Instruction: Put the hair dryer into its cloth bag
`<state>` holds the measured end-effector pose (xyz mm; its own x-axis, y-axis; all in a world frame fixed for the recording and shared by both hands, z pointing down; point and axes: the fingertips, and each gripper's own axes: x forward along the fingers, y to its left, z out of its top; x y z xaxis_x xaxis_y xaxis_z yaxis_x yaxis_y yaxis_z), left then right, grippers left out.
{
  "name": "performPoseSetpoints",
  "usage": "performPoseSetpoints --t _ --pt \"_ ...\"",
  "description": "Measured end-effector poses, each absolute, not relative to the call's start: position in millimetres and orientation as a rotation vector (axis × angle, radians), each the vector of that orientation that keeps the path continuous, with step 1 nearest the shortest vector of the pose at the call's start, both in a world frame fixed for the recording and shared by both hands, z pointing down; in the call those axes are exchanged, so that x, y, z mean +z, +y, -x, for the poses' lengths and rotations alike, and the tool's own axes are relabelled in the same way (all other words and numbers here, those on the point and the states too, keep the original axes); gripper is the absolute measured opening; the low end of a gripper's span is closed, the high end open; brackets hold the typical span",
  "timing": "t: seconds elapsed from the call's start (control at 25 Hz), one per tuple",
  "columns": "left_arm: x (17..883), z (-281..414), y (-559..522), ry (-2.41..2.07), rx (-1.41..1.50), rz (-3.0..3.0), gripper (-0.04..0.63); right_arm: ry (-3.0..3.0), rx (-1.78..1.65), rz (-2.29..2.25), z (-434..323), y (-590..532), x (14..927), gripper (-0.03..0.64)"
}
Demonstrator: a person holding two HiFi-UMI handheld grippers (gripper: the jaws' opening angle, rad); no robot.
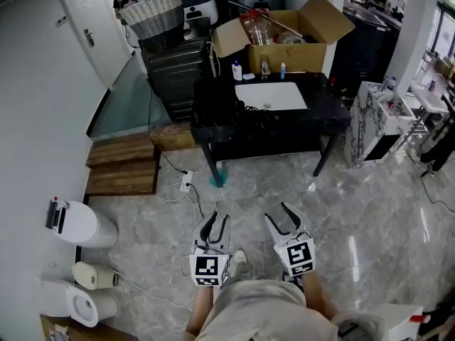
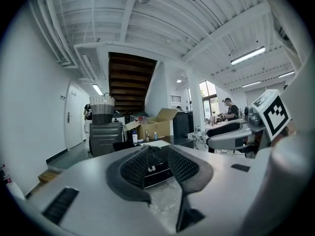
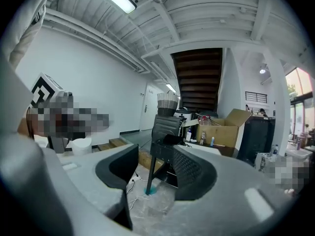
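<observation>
A black table stands some way ahead of me. A white cloth bag lies flat on its top. To the bag's left sits a dark heap that looks like the black hair dryer, with its cable trailing toward the bag. Both grippers hang level over the floor, well short of the table. My left gripper is open and holds nothing; its own view frames the table between the jaws. My right gripper is also open and empty, and its view shows the hair dryer on the table's near corner.
An open cardboard box and small bottles stand at the table's back. A wicker basket tops a dark cabinet behind. A power strip with cables lies on the marble floor. Wooden steps are at left, a marbled cabinet at right.
</observation>
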<state>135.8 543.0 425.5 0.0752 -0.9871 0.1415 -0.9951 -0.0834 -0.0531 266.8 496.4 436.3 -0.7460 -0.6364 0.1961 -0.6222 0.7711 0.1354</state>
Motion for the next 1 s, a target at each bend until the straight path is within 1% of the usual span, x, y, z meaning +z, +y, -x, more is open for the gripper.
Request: performPoseSetpoints --t 0.36,0.68,1.0 --pt "431.6 -94.1 489.3 -2.075 0.227 -2.257 0.120 -2.710 -0.026 -0.985 -225.0 442.7 447.1 0.219" --pt "424.2 -56.3 444.0 -2.008 0.260 -2.266 0.118 -2.681 -0.024 -1.030 -192.4 398.9 436.1 0.219" --pt "414.0 -30.1 409.2 -2.003 0.212 -2.348 0.118 -2.659 -0.039 -1.090 -168.6 370.4 431.1 0.219"
